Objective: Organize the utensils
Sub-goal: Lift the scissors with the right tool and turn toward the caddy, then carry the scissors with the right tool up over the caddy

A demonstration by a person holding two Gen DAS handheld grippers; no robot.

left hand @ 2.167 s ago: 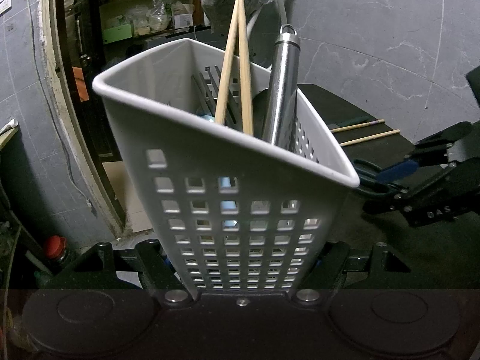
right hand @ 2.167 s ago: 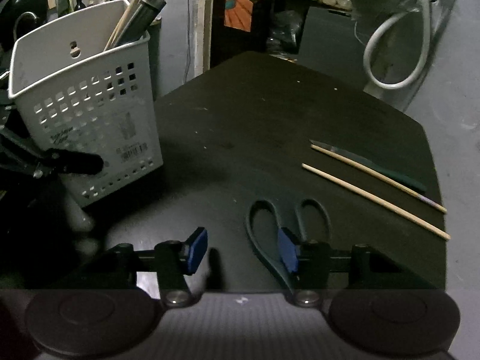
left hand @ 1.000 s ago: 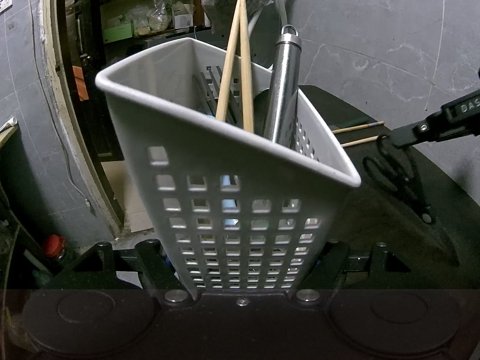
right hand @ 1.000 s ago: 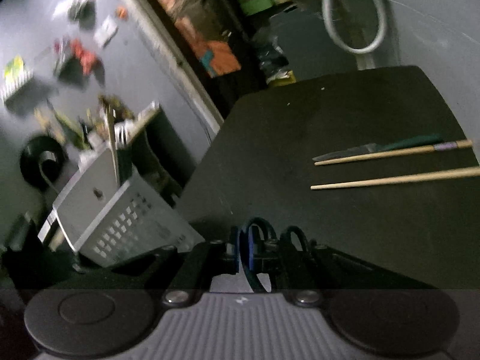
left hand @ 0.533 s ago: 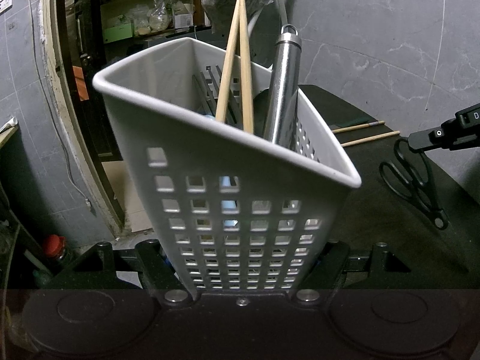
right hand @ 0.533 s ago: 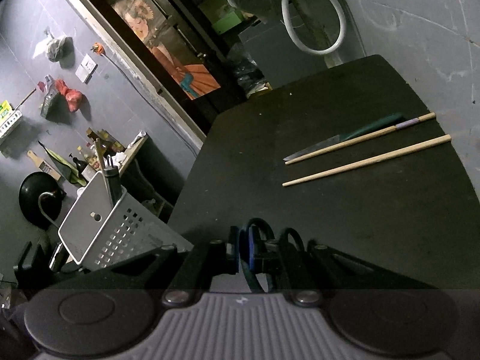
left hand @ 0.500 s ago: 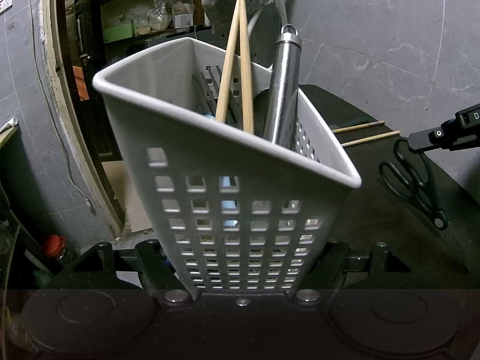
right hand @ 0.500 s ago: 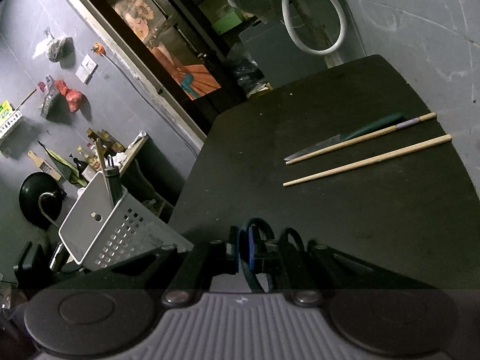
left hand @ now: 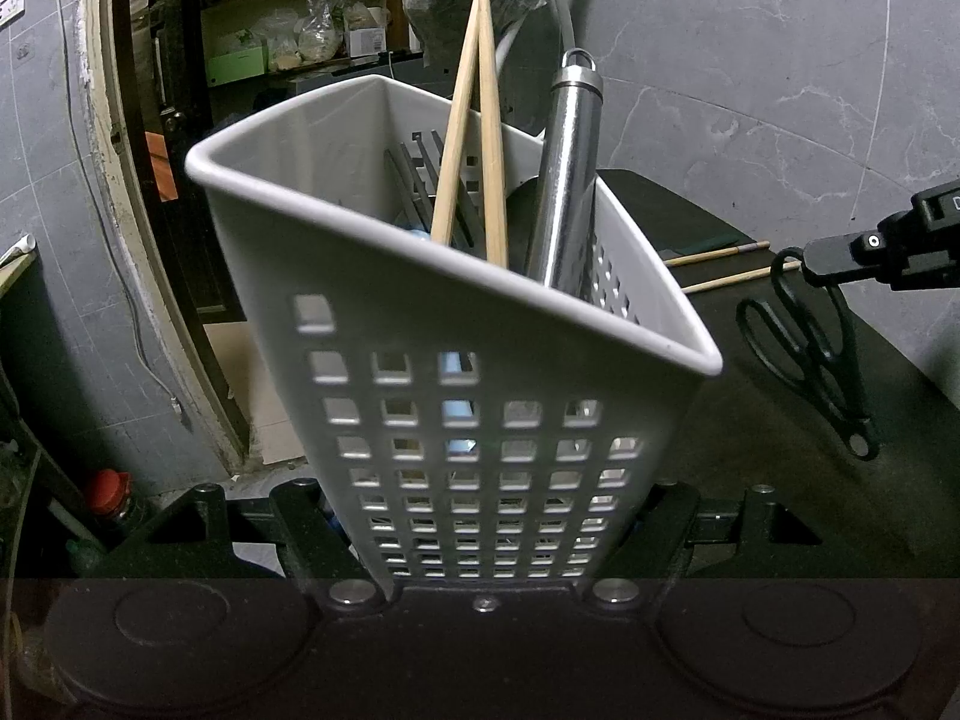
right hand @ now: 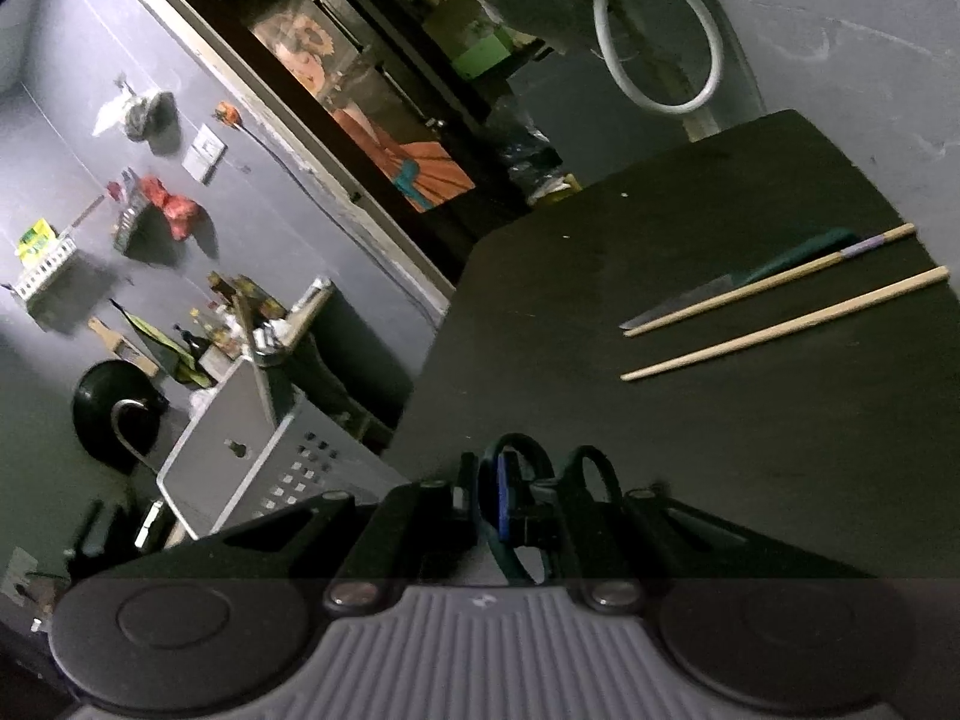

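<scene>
My left gripper (left hand: 486,534) is shut on the base of a white perforated utensil basket (left hand: 468,420), held tilted. Two wooden chopsticks (left hand: 474,138) and a steel-handled tool (left hand: 567,180) stand in it. My right gripper (right hand: 522,510) is shut on the handle loops of black scissors (right hand: 528,450). In the left wrist view the scissors (left hand: 810,354) hang blades down from the right gripper (left hand: 840,255), above the dark table and right of the basket. In the right wrist view the basket (right hand: 252,456) shows at lower left.
Two loose chopsticks (right hand: 780,324) and a green-handled knife (right hand: 798,258) lie on the dark table (right hand: 720,420) at the far right. A grey wall, a white hose (right hand: 660,30) and a doorway stand behind. A wall with hanging kitchen items is to the left.
The right gripper has rolled, tilting its view further, with the scissors still in it. In the left wrist view the scissors hang in nearly the same place. The basket has not moved.
</scene>
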